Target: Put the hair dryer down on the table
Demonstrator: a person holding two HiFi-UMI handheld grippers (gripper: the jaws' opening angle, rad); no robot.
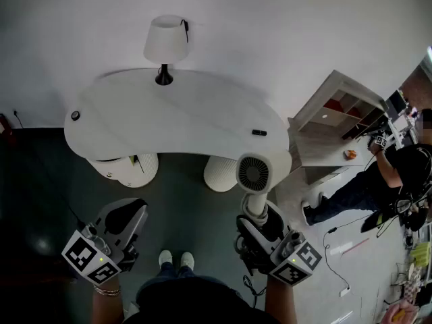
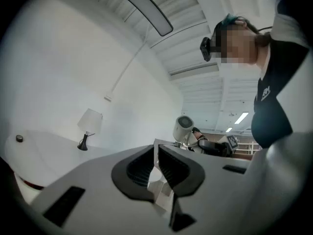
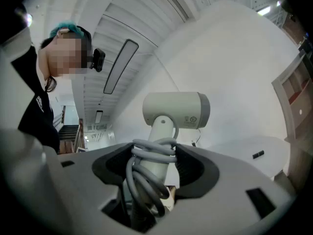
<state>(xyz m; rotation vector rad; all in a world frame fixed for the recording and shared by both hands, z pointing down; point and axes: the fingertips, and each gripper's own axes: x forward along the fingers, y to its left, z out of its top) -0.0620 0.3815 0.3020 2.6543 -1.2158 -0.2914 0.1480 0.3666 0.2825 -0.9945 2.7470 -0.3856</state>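
Fingers of our right gripper clasped the hair dryer upright, ready for the bench at twelve o'clock; left fingers met, empty.

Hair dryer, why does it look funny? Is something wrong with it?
Nothing looks broken. The hair dryer has its grey cord wound in loops round its handle, and the right gripper clamps over those loops, so the grip sits on cord rather than bare handle.

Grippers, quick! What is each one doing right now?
Left gripper: closed, holding nothing.
Right gripper: closed on the handle of the hair dryer.
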